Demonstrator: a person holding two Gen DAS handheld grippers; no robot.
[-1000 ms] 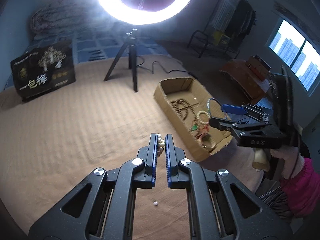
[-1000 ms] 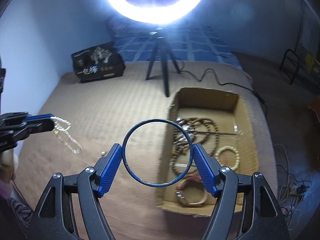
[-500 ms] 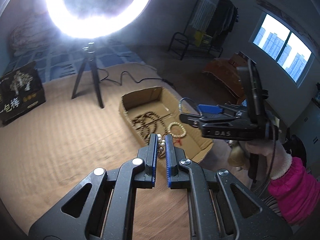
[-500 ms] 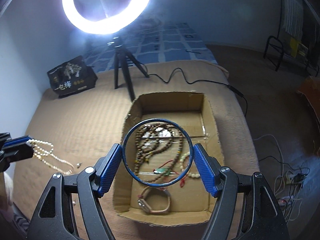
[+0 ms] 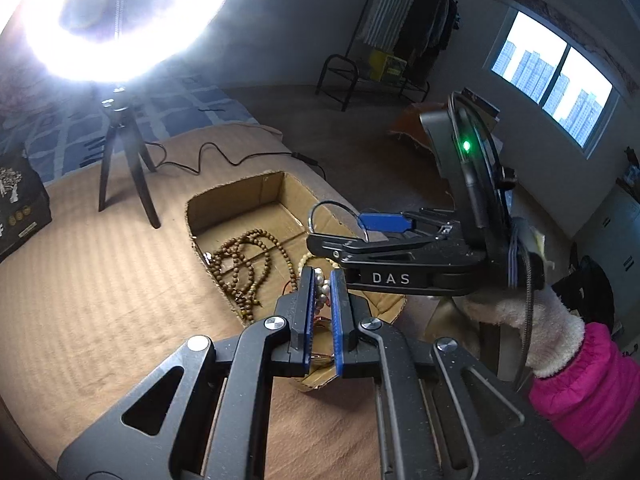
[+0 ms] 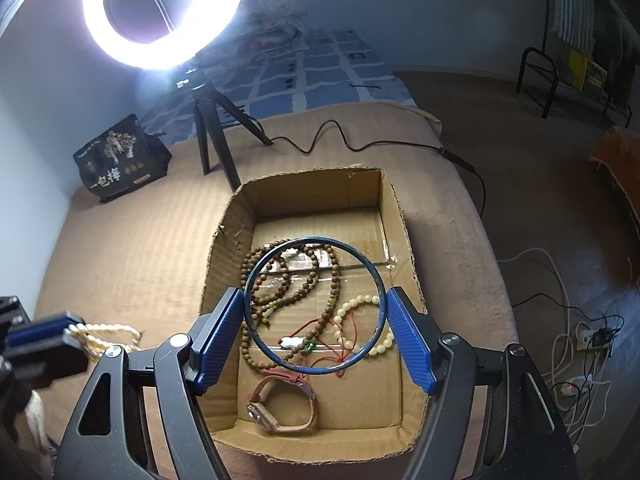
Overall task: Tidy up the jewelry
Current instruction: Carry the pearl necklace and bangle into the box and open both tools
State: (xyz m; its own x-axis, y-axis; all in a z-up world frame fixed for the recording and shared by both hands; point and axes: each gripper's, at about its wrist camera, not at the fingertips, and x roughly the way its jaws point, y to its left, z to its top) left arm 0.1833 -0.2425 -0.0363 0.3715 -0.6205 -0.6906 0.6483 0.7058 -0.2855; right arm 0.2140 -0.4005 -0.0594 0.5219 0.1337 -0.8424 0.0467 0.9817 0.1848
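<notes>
We note the blue bangle clamped edge to edge between the right gripper's pads, now hanging over the middle of the cardboard box; one second ago it hung left of the box's rim. The left gripper is pinched on a pearl necklace, and has come from over the bare bed to the box's near corner. In the right wrist view the pearls trail from that gripper just left of the box. Inside the box lie a brown bead strand, a pale bead bracelet, a red-corded pendant and a strap watch. Beyond it stand the ring light on its tripod and a black printed bag. The right gripper's body blocks the box's right side in the left wrist view.
</notes>
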